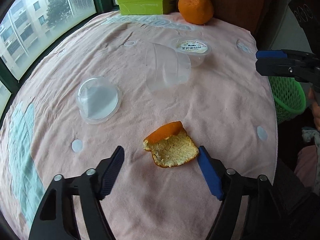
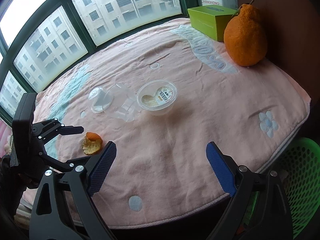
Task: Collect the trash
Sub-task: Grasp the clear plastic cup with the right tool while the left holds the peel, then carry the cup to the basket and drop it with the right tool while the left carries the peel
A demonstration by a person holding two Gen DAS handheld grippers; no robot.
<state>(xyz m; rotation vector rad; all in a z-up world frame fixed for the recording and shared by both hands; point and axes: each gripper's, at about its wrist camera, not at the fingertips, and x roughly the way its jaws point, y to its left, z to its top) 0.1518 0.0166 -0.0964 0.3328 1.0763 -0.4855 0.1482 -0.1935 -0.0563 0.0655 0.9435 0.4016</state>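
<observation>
A piece of orange peel (image 1: 172, 150) lies on the pink cloth, pith side up. My left gripper (image 1: 161, 153) is open, with the peel between its fingertips, closer to the right finger. The peel also shows in the right wrist view (image 2: 92, 144), beside the left gripper (image 2: 78, 144). Three clear plastic cups lie on the cloth: one overturned (image 1: 99, 100), one on its side (image 1: 167, 67), one sealed with a printed lid (image 1: 193, 50). My right gripper (image 2: 161, 153) is open and empty above the cloth near the table's front edge. It shows at the right edge of the left wrist view (image 1: 260, 62).
A green mesh basket (image 2: 296, 182) stands beside the table, below its right edge; it also shows in the left wrist view (image 1: 288, 98). A whole orange fruit (image 2: 245, 38) and a green box (image 2: 210, 21) sit at the far side. Windows run along the left.
</observation>
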